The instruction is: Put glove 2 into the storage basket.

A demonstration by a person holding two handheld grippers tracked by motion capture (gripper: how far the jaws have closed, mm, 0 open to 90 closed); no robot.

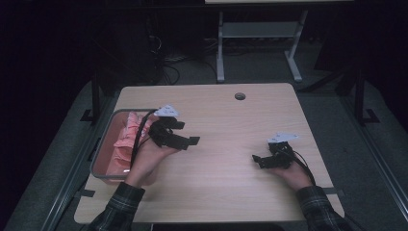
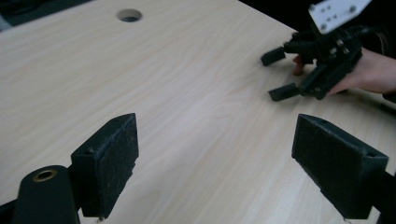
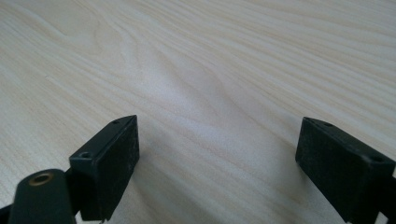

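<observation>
the bin [image 1: 102, 147] sits at the left edge of the table [image 1: 226, 125], a grey-rimmed tray, and it's stuffed with pink cloth [image 1: 126, 139], rumpled, piled up toward the far end of the bin. no writing or label can be read on the bin or the cloth, too dim and too small.

just beside the bin's inner rim, the left gripper [image 1: 185, 137] hovers over the wood, its hand [image 1: 151, 156] partly over the bin's near corner, a cable running back across the cloth. jaws stand wide apart, nothing between them; in the left gripper view both black pads [image 2: 112, 163] frame bare wood grain.

well away from the bin, toward the table's right side, the right gripper [image 1: 263, 160] lies low at the tabletop in the person's right hand [image 1: 296, 173], pointing back toward the bin. its jaws are apart too, empty; the right gripper view has the two pads [image 3: 114, 161] spread over plain light wood.

both grippers carry a grey three-cornered plate [image 1: 167, 111] on top; the dots on it form no readable writing.

far from the bin, near the table's back edge, there's a round cable hole [image 1: 240, 96]. checked sleeves [image 1: 118, 204] come in from the near side. beyond the table, a white desk frame [image 1: 260, 33] stands on the dark floor.
</observation>
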